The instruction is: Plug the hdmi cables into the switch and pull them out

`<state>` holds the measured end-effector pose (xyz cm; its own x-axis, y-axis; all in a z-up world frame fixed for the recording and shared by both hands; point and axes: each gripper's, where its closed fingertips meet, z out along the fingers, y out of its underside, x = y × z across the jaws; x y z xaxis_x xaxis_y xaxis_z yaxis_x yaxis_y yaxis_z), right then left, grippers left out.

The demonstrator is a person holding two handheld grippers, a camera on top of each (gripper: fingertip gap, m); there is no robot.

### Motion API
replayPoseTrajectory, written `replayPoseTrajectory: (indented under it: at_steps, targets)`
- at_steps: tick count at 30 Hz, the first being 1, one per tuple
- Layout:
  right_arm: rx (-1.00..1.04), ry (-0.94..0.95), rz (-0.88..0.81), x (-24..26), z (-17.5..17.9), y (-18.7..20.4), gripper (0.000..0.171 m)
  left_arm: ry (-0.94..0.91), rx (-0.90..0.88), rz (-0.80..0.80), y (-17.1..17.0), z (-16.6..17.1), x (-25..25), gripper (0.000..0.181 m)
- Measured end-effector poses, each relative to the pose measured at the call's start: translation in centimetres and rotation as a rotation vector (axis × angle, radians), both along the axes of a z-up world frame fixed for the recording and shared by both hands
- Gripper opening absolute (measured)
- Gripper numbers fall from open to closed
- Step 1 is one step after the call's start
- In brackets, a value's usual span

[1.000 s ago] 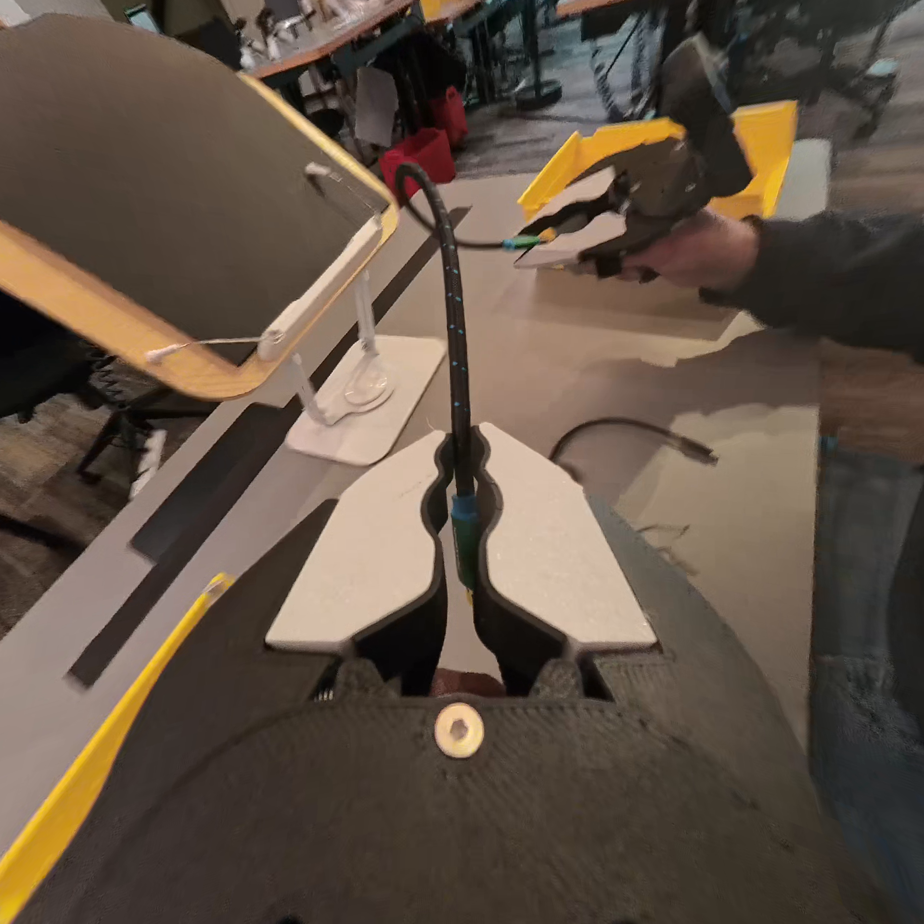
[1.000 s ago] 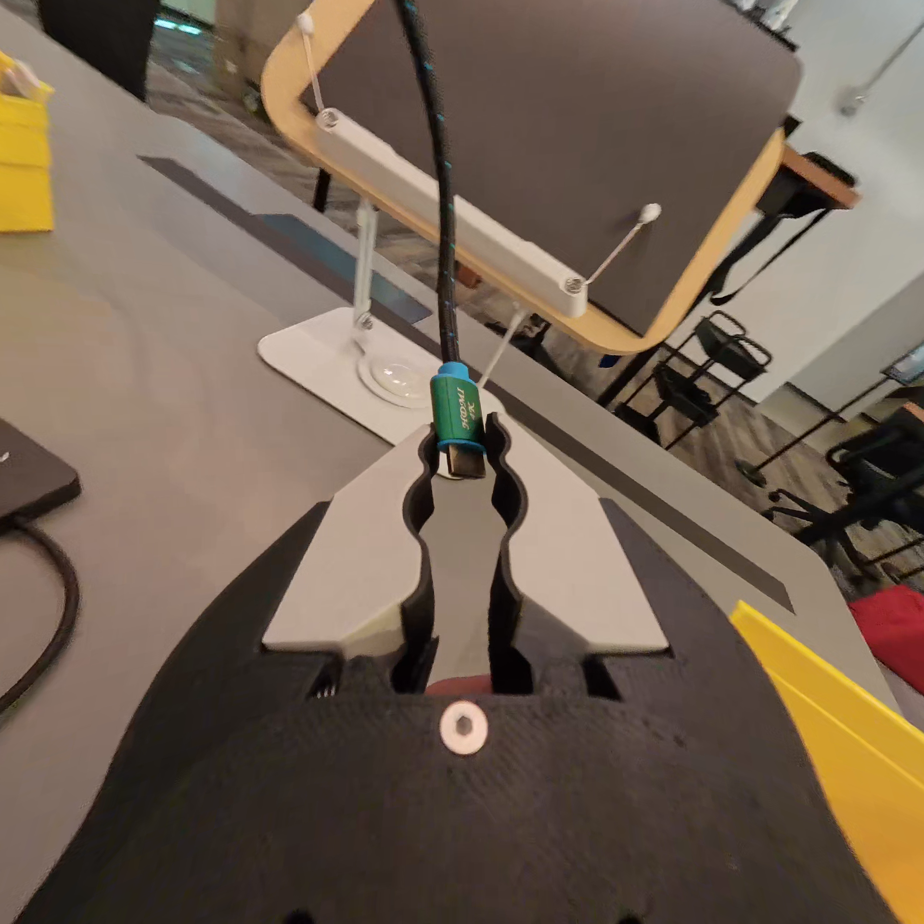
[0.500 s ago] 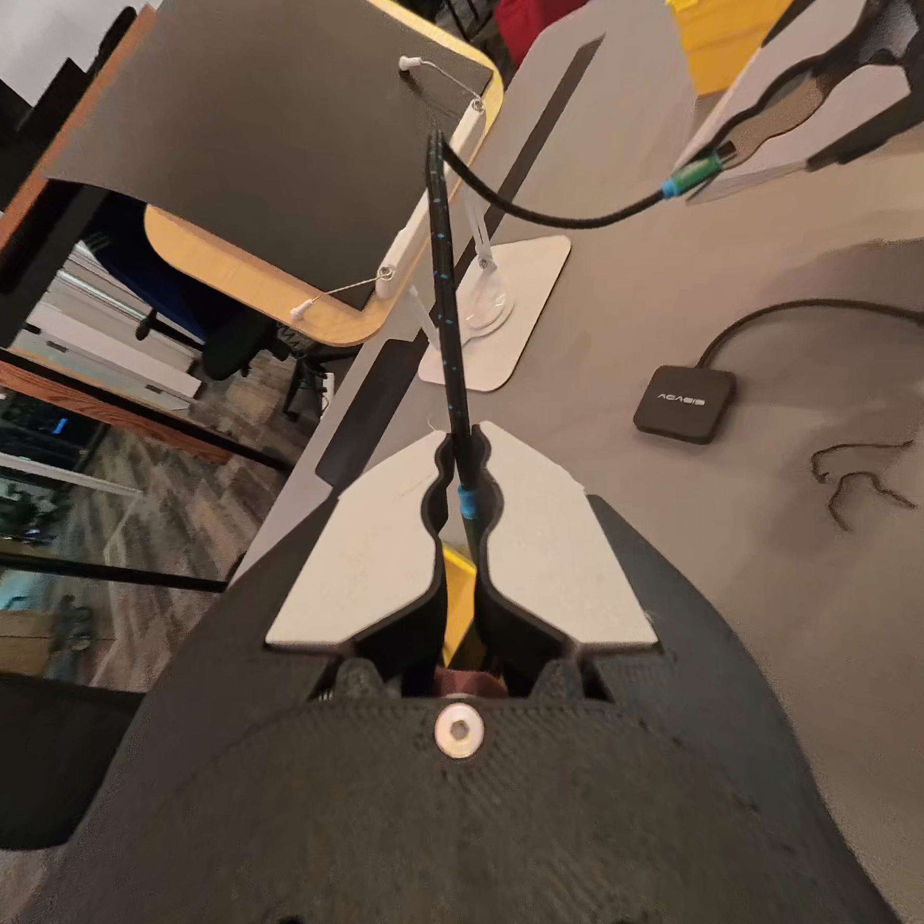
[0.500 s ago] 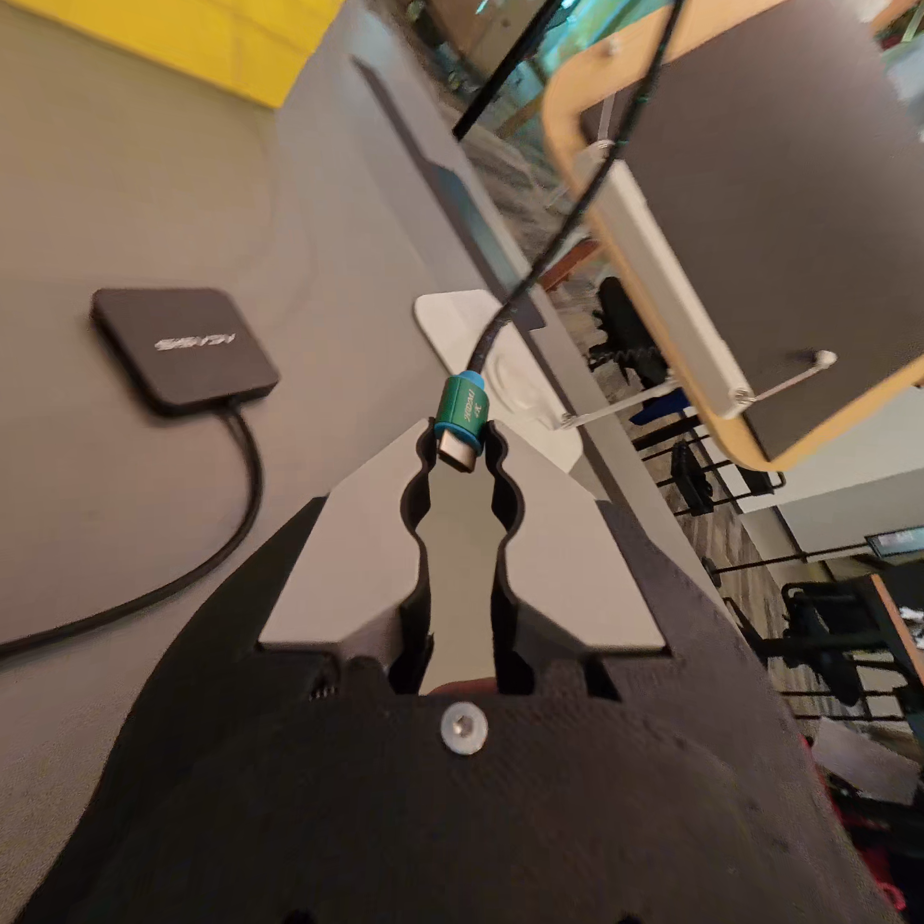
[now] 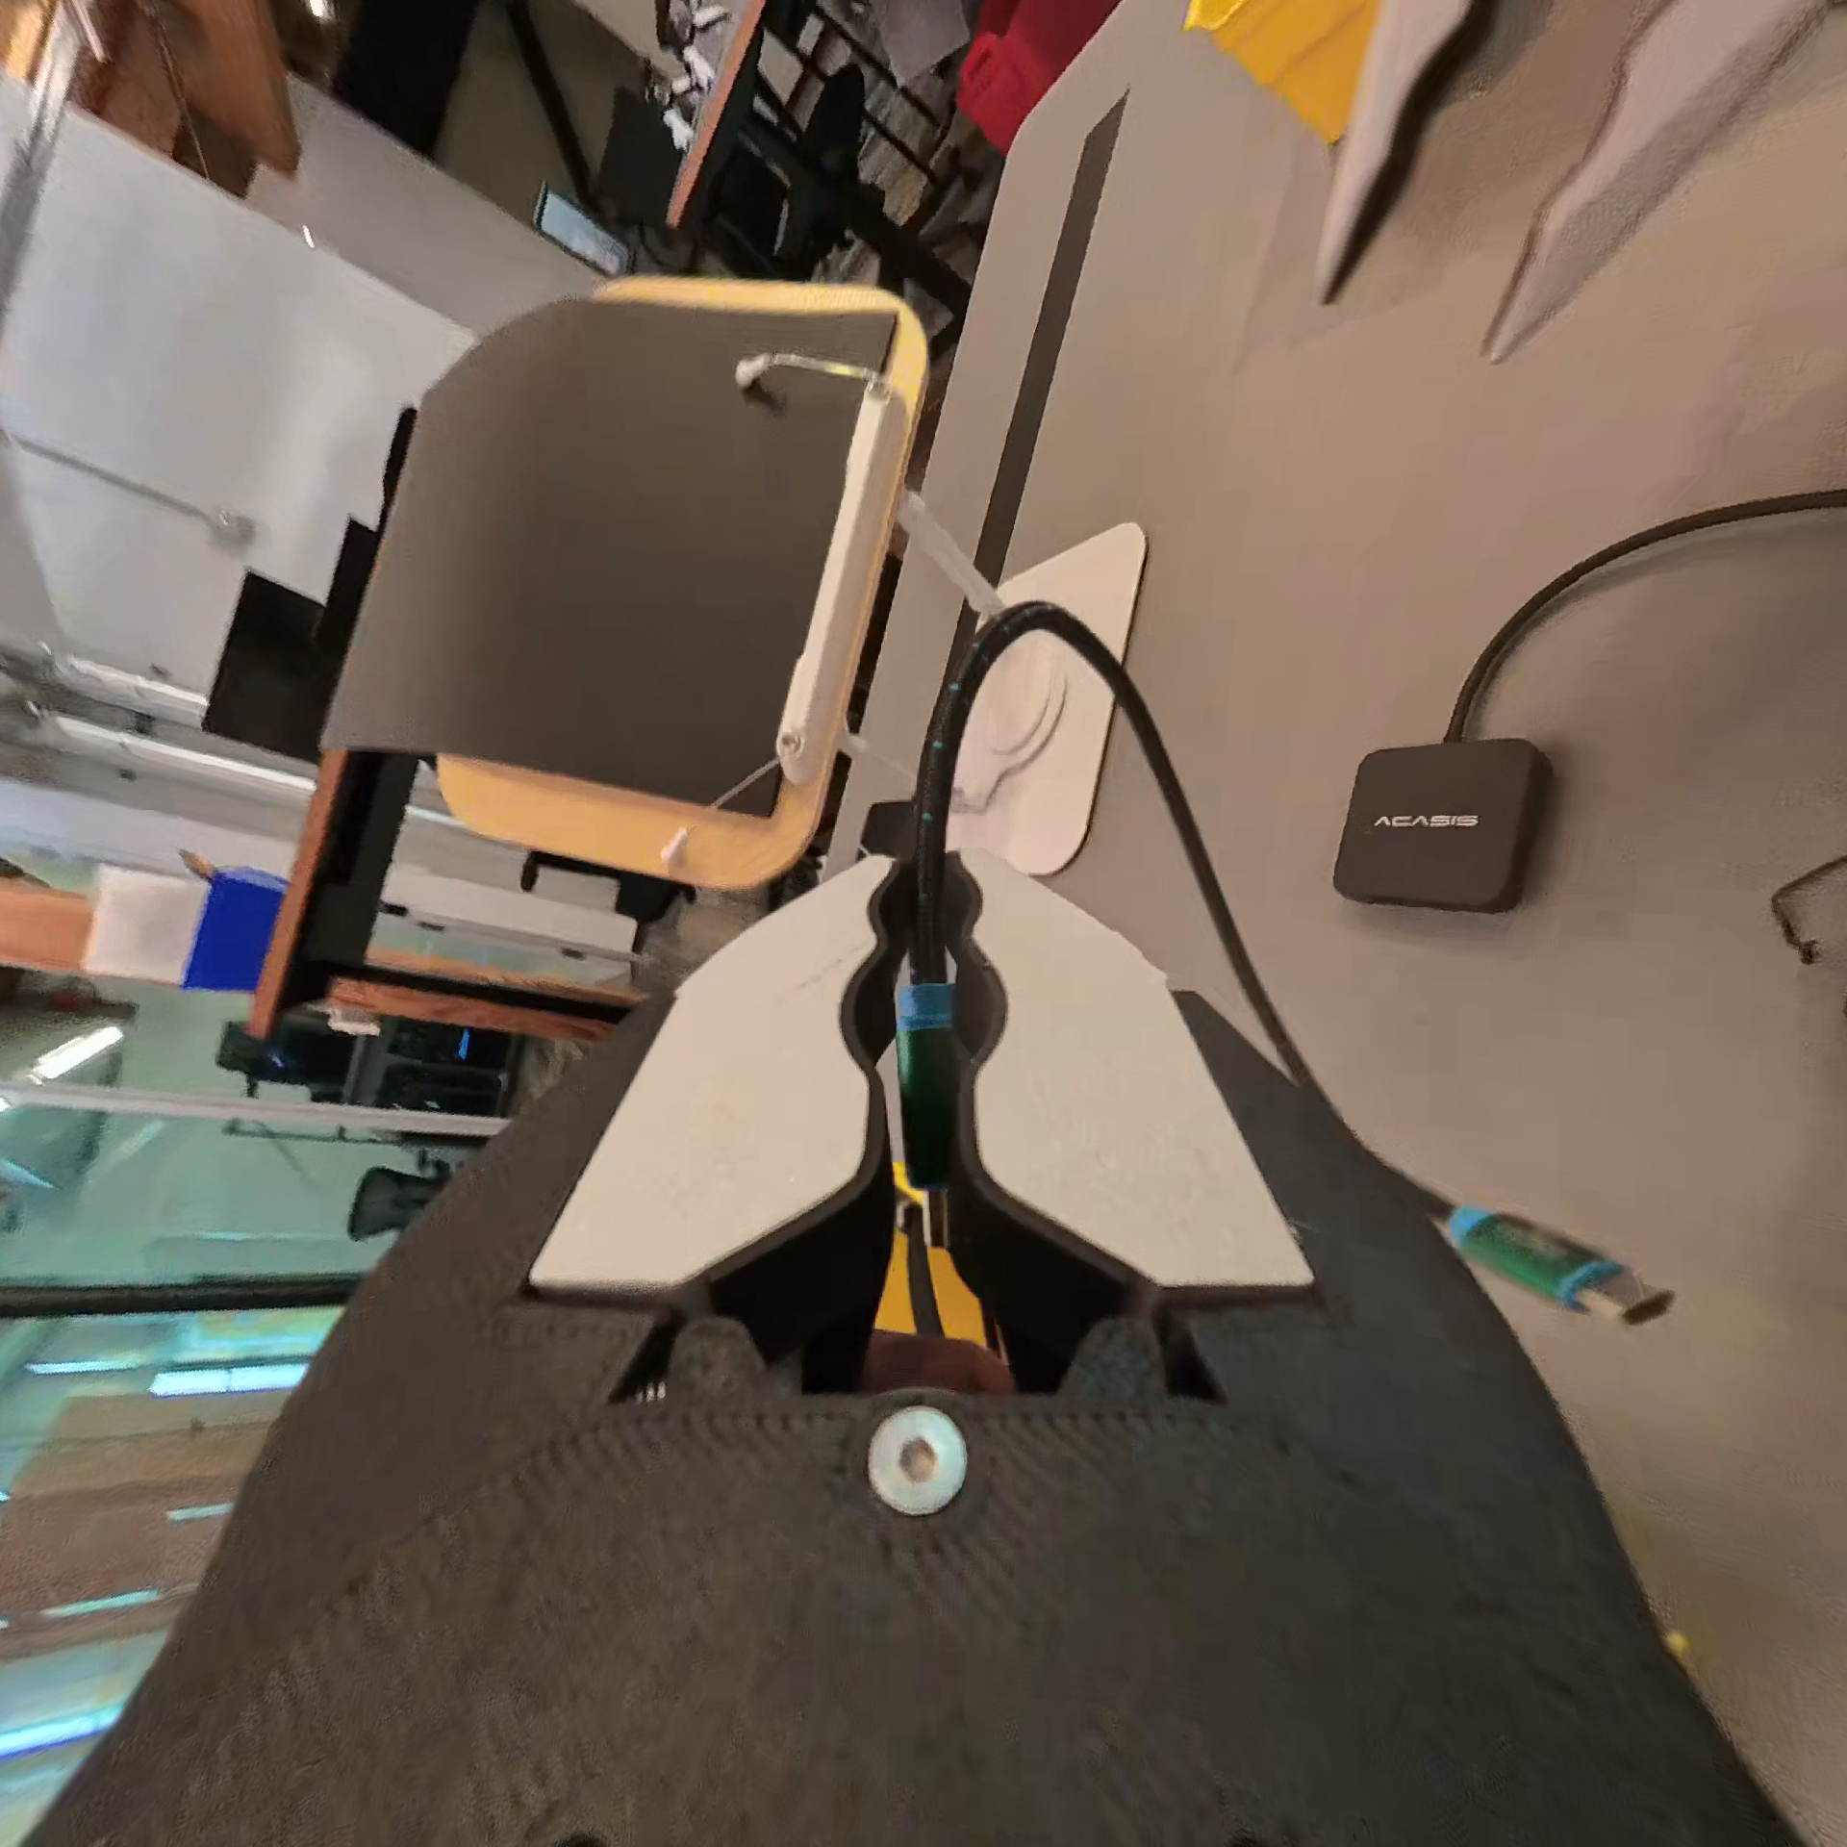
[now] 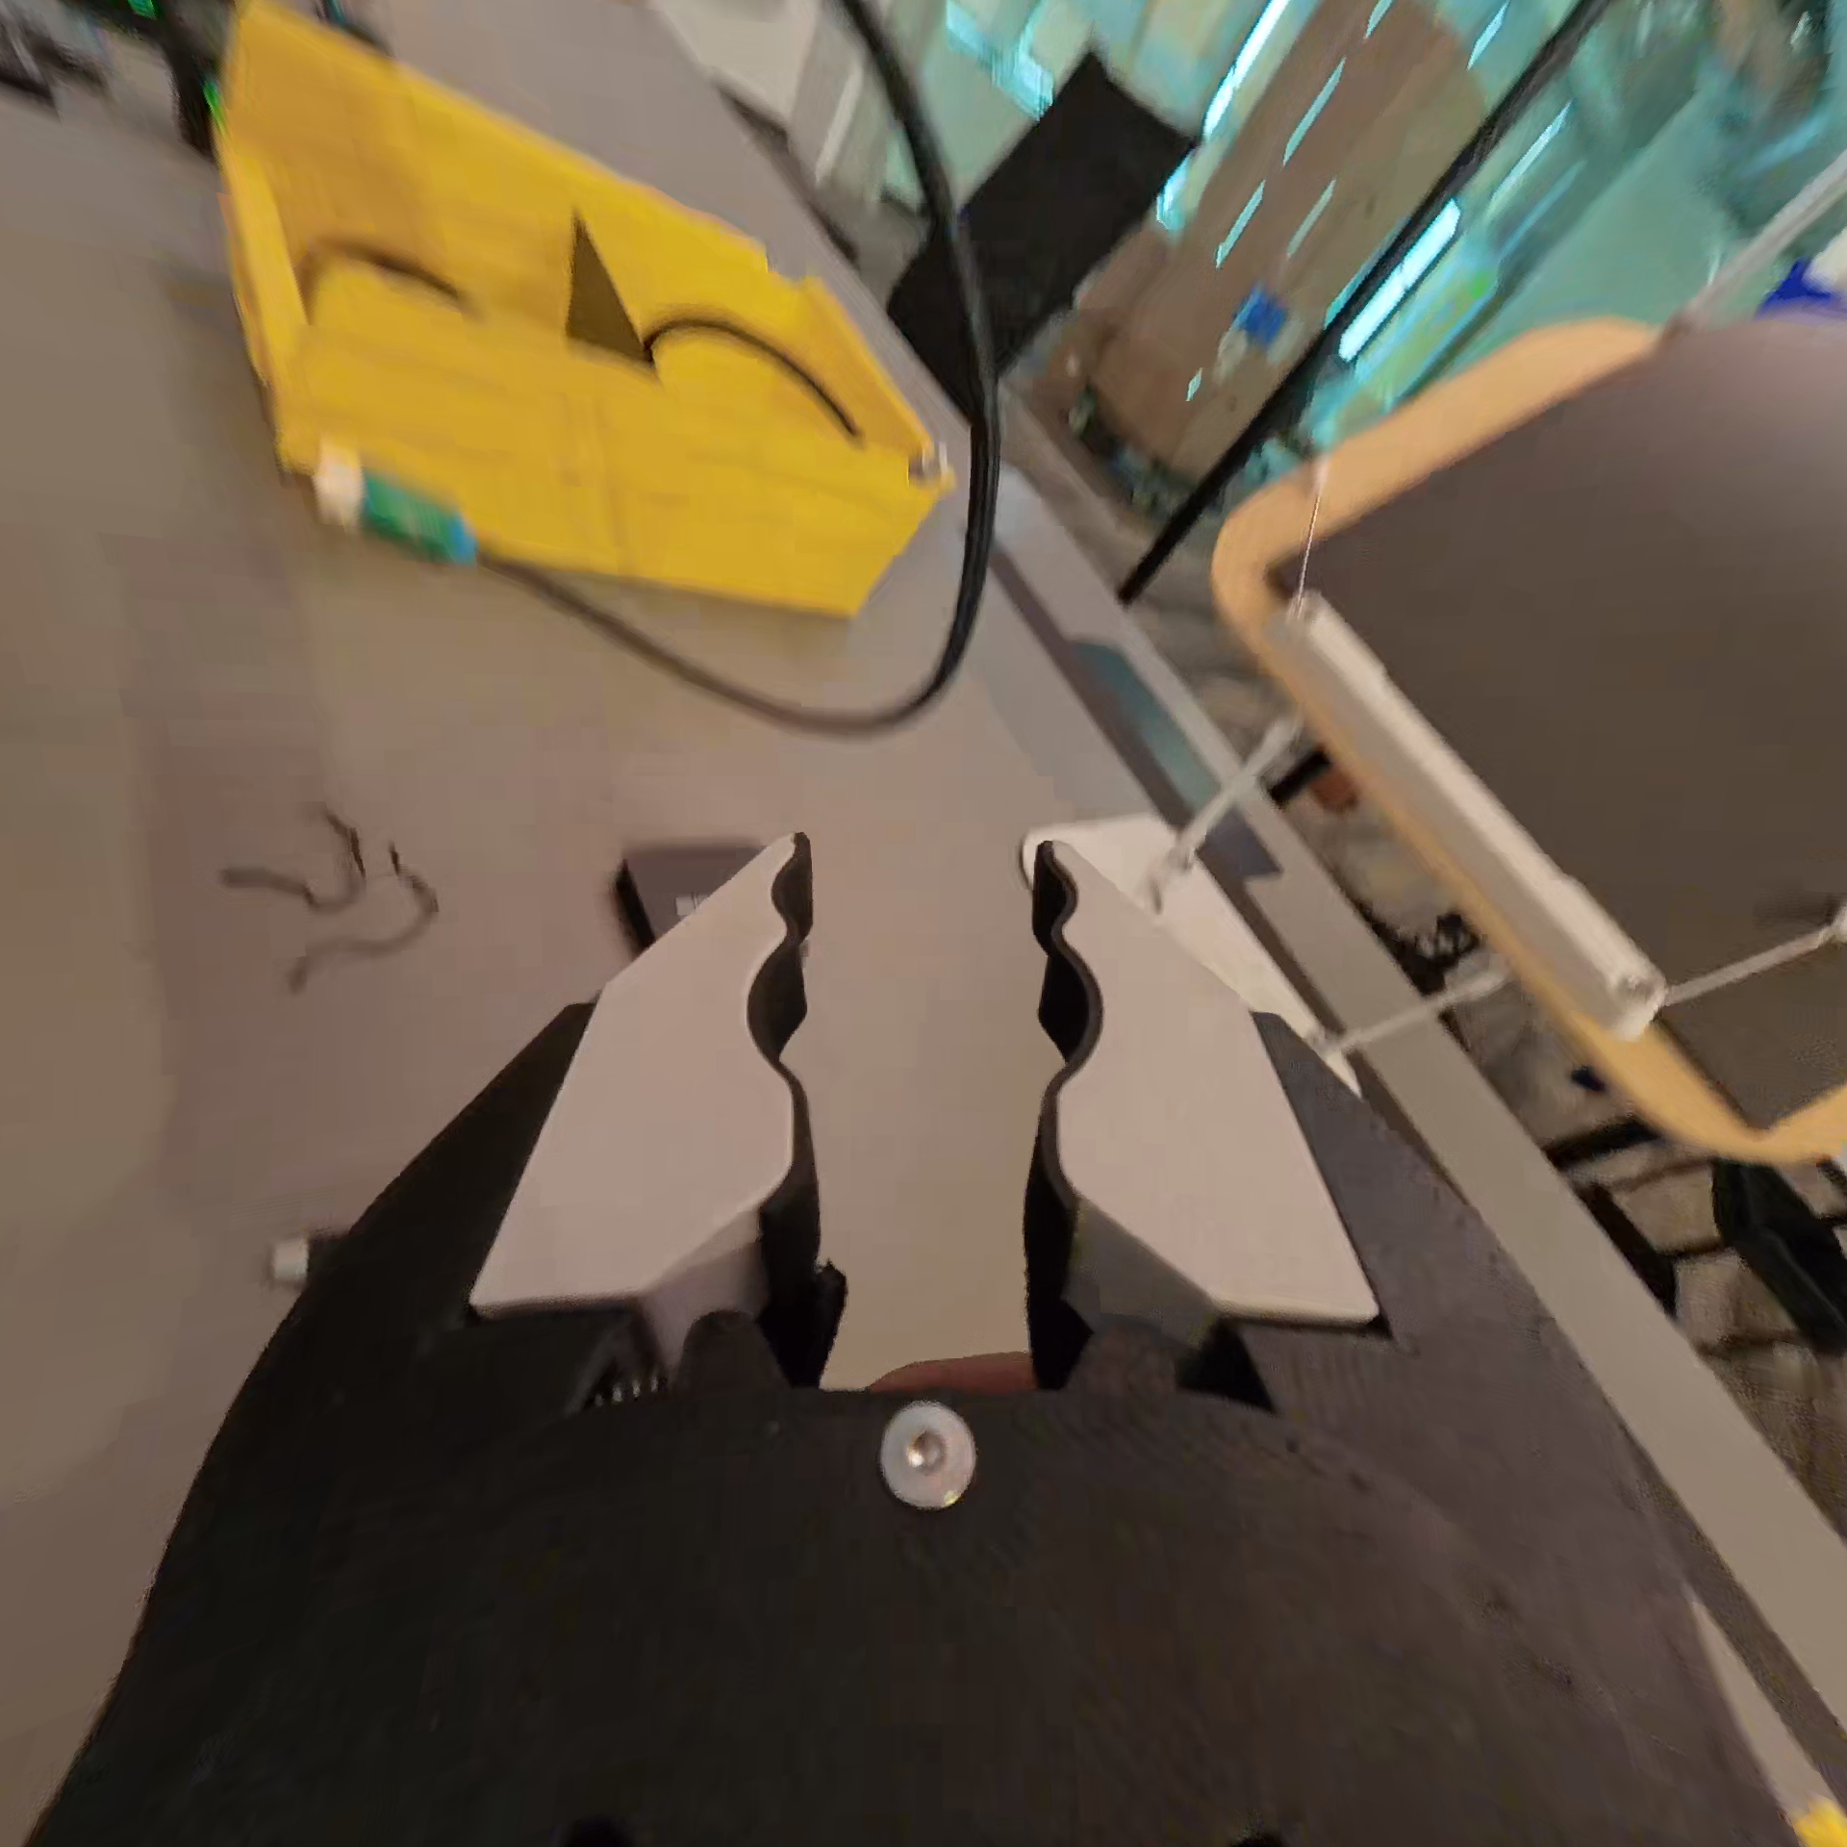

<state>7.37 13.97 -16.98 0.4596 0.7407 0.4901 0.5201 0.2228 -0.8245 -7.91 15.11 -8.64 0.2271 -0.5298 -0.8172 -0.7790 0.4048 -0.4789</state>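
Note:
My left gripper (image 5: 929,870) is shut on one green plug (image 5: 924,1079) of a black braided cable (image 5: 1029,620). The cable arches up and comes down to the right. Its other green plug (image 5: 1539,1264) is loose at the table surface, and in the right wrist view this plug (image 6: 410,515) sits in front of the yellow bin. My right gripper (image 6: 920,860) is open and empty above the table. The black square switch (image 5: 1439,825) lies flat on the grey table with its own lead. In the right wrist view the switch (image 6: 680,880) is mostly hidden behind my fingers.
A yellow bin (image 6: 600,400) stands on the table beyond the switch. A dark board (image 5: 620,560) on a white stand (image 5: 1059,700) stands at the table's edge. Thin dark wire scraps (image 6: 340,900) lie near the switch. The grey table (image 5: 1399,450) ends close behind the stand. About 20 cm separates my left fingertips from my right. The right tips stand about 15 cm off the black square switch (image 5: 1439,825).
My right gripper has opened and let go of its green plug, which has dropped towards the table. My left gripper has kept its hold and both views have swung round.

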Motion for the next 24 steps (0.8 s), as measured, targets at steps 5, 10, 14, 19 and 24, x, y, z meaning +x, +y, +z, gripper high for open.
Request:
replayPoseTrajectory:
  at_steps: [5,10,14,19,24]
  targets:
    - [0.134,0.101,0.122,-4.6,6.3,-1.1,0.048,0.067,0.061,-0.111,-2.2,0.0,3.1,0.005]
    - [0.273,-0.093,0.118,-6.7,6.3,0.2,0.000,0.066,0.109,-0.176,-4.1,0.7,5.1,0.006]
    - [0.285,-0.019,0.026,-6.3,7.7,1.2,0.000,0.009,0.100,-0.109,-2.9,1.3,4.7,0.006]
    - [0.496,-0.074,-0.222,-4.5,9.1,3.5,0.000,-0.151,0.031,0.075,0.1,2.5,2.6,0.024]
    - [0.568,-0.072,-0.338,-3.2,9.3,4.8,0.000,-0.341,-0.287,0.106,-0.2,2.4,2.4,0.026]
